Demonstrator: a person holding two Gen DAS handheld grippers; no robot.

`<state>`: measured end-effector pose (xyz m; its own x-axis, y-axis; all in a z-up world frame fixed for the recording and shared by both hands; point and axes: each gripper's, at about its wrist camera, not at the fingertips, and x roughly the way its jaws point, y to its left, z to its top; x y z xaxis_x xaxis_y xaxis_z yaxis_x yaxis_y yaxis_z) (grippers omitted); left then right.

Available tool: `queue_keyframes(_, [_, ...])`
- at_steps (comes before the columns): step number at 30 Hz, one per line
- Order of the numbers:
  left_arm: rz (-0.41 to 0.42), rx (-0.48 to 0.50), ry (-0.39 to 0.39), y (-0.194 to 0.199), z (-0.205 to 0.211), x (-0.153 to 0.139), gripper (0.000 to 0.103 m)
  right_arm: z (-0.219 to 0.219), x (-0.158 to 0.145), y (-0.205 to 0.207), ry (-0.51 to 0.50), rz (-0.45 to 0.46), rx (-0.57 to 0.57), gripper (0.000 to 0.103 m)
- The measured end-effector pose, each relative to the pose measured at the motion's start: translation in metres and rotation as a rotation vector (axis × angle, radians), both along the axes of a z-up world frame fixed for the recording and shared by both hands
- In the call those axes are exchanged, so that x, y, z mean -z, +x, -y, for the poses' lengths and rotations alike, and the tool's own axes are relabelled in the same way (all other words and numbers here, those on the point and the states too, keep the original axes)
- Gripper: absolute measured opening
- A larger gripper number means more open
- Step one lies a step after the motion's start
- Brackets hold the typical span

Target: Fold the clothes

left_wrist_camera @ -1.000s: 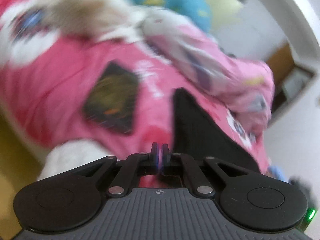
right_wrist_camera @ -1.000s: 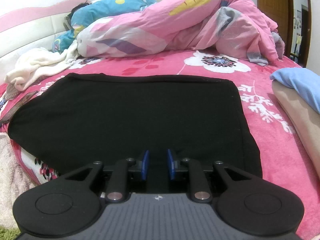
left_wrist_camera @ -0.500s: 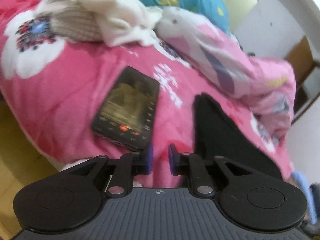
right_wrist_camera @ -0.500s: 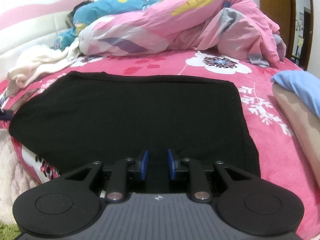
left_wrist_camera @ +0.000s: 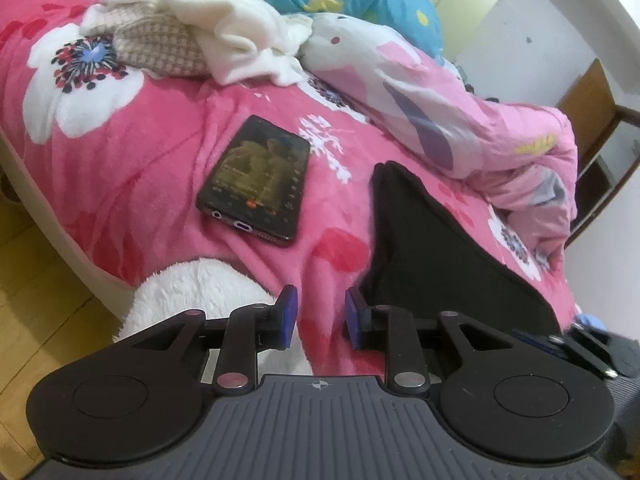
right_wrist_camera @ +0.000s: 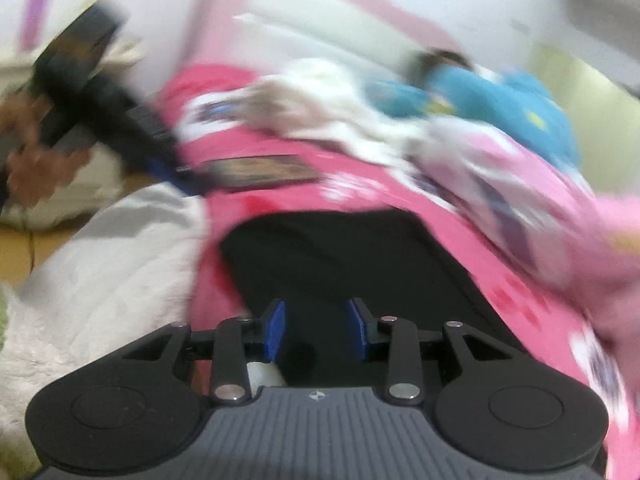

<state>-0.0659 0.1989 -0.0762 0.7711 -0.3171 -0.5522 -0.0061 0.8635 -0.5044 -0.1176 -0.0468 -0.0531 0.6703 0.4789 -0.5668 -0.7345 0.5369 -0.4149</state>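
Both claws are released: left claw (left_wrist_camera: 317,316) over the bed (left_wrist_camera: 132,168), black garment (left_wrist_camera: 432,256) at its 2 o'clock; right claw (right_wrist_camera: 316,330) over that garment.

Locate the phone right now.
In the left wrist view the phone lies screen-up on the pink floral bedspread, ahead and left of the open left tongs, between the cream clothes pile and the black garment.
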Motion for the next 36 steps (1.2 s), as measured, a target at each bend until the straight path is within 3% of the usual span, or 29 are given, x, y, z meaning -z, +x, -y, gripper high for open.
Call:
queue_keyframes(9, [0.021,0.054,0.113,-0.002,0.005,0.002,0.031,-0.057,0.043,0.008,-0.247,0.105,-0.205,0.033])
queue_keyframes(13, [0.045,0.086,0.161,-0.003,0.010,0.003,0.033,-0.067,0.051,0.016,-0.294,0.142,-0.206,0.018])
queue_keyframes(16, [0.075,0.139,0.183,-0.004,0.015,0.004,0.033,-0.066,0.042,0.023,-0.246,0.100,-0.165,0.006])
queue_keyframes(26, [0.194,0.330,0.250,0.000,0.046,0.003,0.033,-0.031,-0.009,0.073,0.119,-0.199,0.043,0.005])
queue_keyframes(33, [0.225,0.338,0.213,0.005,0.056,0.001,0.033,-0.027,-0.012,0.076,0.153,-0.235,0.049,0.005])
queue_keyframes(34, [0.221,0.328,0.203,0.006,0.055,0.001,0.029,-0.027,-0.012,0.074,0.153,-0.239,0.044,0.005])
queue_keyframes(36, [0.212,0.307,0.194,0.008,0.054,0.002,0.010,-0.029,-0.011,0.072,0.149,-0.237,0.036,0.005])
